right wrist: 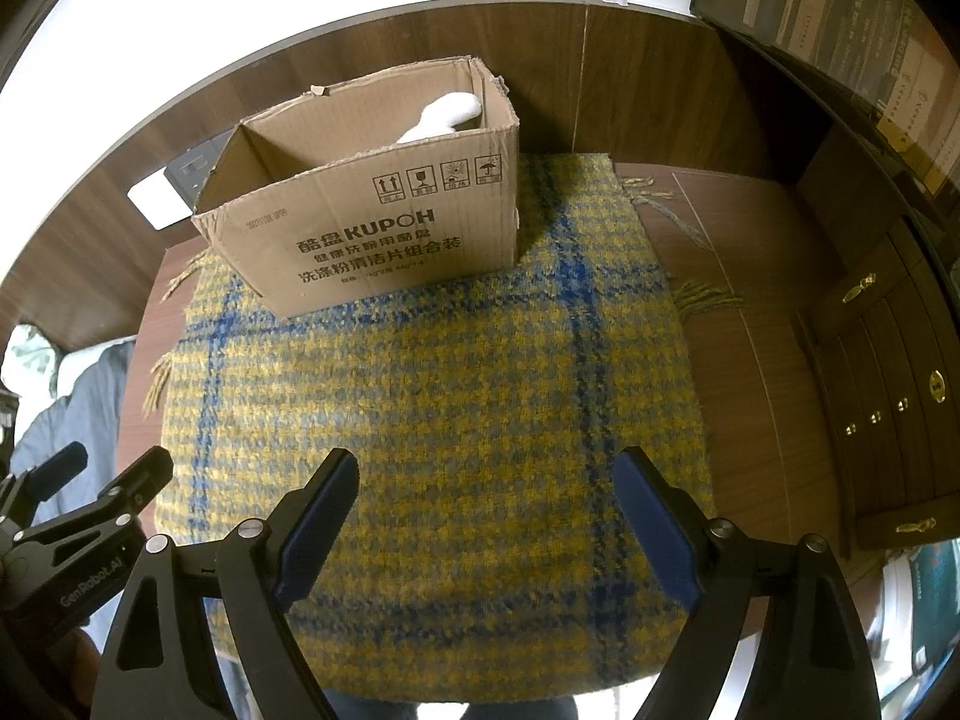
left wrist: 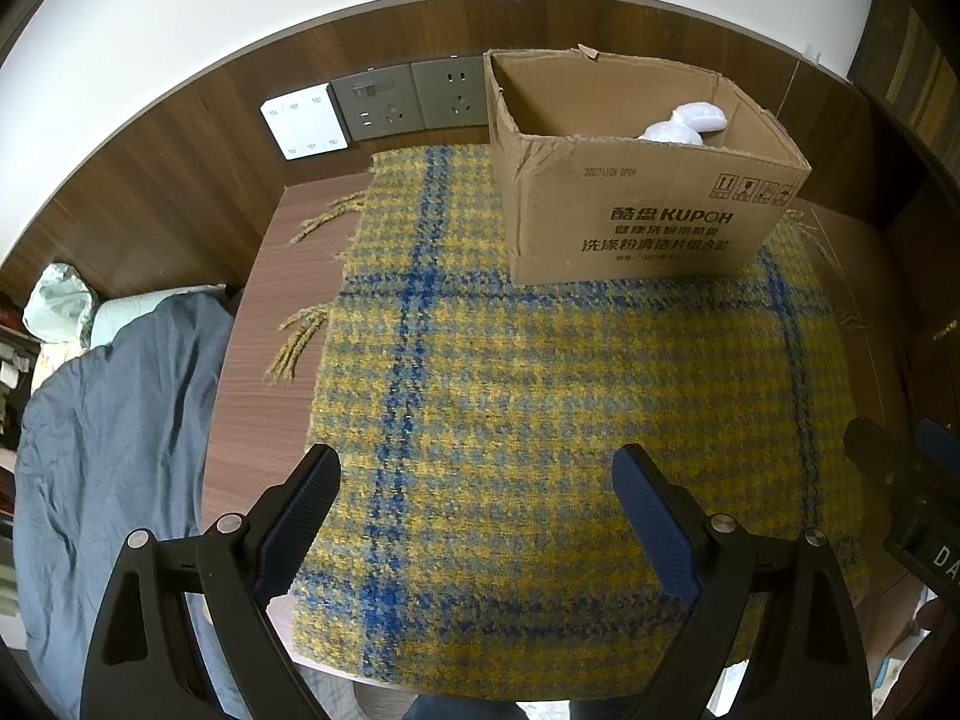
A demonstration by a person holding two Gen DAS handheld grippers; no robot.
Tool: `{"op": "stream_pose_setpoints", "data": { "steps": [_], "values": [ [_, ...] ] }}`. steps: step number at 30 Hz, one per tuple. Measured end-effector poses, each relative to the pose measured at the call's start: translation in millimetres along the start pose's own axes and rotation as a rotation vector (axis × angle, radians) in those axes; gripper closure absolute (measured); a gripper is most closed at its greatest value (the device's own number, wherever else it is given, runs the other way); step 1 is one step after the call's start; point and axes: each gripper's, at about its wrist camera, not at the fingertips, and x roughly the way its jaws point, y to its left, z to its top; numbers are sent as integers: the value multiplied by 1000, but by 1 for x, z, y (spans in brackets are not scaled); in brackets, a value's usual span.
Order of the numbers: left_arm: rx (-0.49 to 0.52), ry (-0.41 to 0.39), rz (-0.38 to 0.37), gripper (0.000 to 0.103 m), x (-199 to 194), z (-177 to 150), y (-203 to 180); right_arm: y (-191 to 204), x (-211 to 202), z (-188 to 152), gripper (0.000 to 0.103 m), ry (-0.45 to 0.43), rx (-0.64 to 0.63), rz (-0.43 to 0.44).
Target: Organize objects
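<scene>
I see the cardboard box (left wrist: 636, 180) open-topped at the far end of the plaid cloth (left wrist: 540, 420), white wrapped bundles (left wrist: 684, 123) inside, against its far right wall. My left gripper (left wrist: 477, 516) and right gripper (right wrist: 486, 522) both hover over the cloth, fingers spread apart, holding nothing.

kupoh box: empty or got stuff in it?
Not empty. The open-topped cardboard box holds white wrapped items poking above its rim at the far right corner; how full, cannot tell.
</scene>
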Motion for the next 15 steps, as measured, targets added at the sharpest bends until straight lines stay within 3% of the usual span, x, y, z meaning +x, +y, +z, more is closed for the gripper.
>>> {"op": "stream_pose_setpoints", "data": {
  "steps": [8, 15],
  "values": [
    [-3, 1, -21, 10, 0, 1, 0, 0, 0, 4, 16, -4, -2, -1],
    [9, -38, 14, 10, -5, 2, -1, 0, 1, 5, 16, -7, -2, -3]
  ]
}}
